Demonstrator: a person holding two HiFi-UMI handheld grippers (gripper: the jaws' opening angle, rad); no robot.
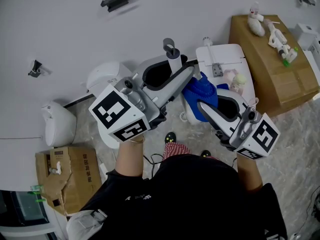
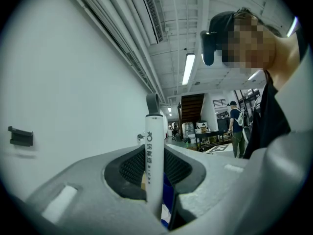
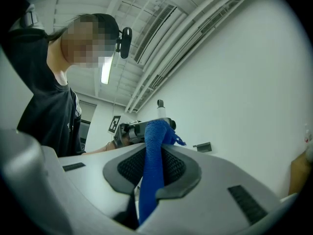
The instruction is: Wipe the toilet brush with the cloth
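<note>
Left gripper (image 1: 183,77) clamped on brush (image 1: 173,54) handle, held upright out front. Right gripper (image 1: 204,107) pinching cloth (image 1: 202,95), just beside brush. Hold handle steady, wrap cloth round shaft, wipe lengthwise with firm contact.

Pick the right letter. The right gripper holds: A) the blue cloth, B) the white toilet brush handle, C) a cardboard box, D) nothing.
A: the right gripper is shut on the blue cloth; the toilet brush handle is clamped in the left gripper.
</note>
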